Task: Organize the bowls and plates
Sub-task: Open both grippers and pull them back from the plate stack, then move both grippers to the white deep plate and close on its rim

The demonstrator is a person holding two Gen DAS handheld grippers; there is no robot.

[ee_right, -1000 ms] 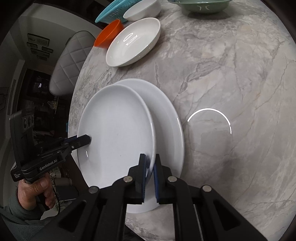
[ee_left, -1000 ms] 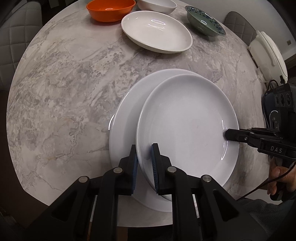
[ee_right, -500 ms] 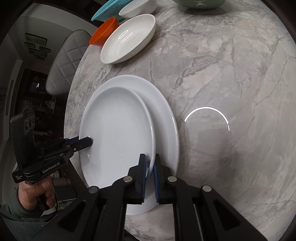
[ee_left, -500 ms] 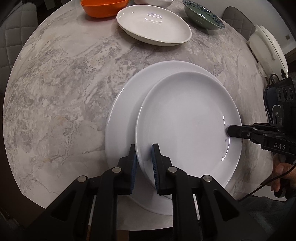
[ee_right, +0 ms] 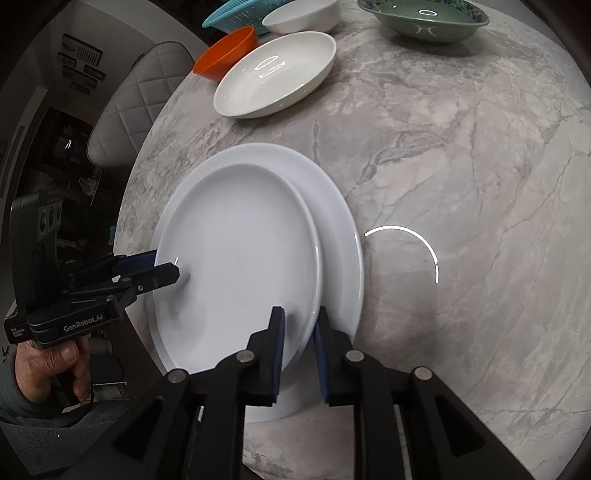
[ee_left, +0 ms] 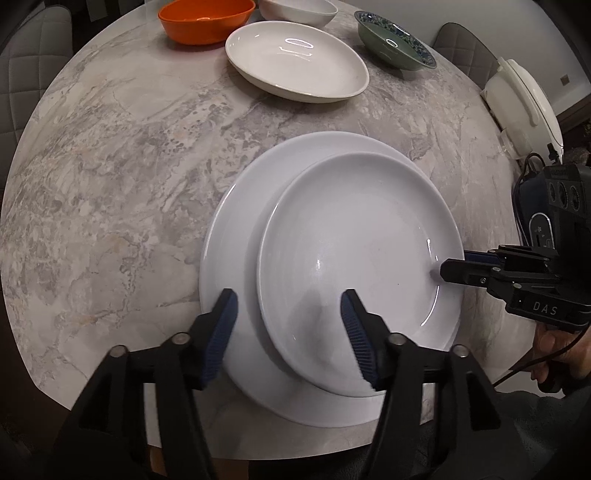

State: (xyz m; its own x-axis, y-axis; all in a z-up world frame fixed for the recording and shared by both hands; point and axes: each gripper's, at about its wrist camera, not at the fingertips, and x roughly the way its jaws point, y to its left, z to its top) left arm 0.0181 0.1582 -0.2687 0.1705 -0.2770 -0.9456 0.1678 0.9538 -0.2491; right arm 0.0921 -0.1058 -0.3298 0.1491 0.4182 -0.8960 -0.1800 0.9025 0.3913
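Left wrist: left tool opening astride small plate rim.

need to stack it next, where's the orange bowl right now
The orange bowl sits at the table's far left edge in both wrist views, beside the white oval dish.

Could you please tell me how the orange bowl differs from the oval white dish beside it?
The orange bowl is vivid orange, while the oval white dish is plain glossy white. The bowl is deeper with steeper walls, whereas the dish is shallow and spreads wider. The bowl sits nearer the table's far edge, the dish further in. Both stand upright and empty.
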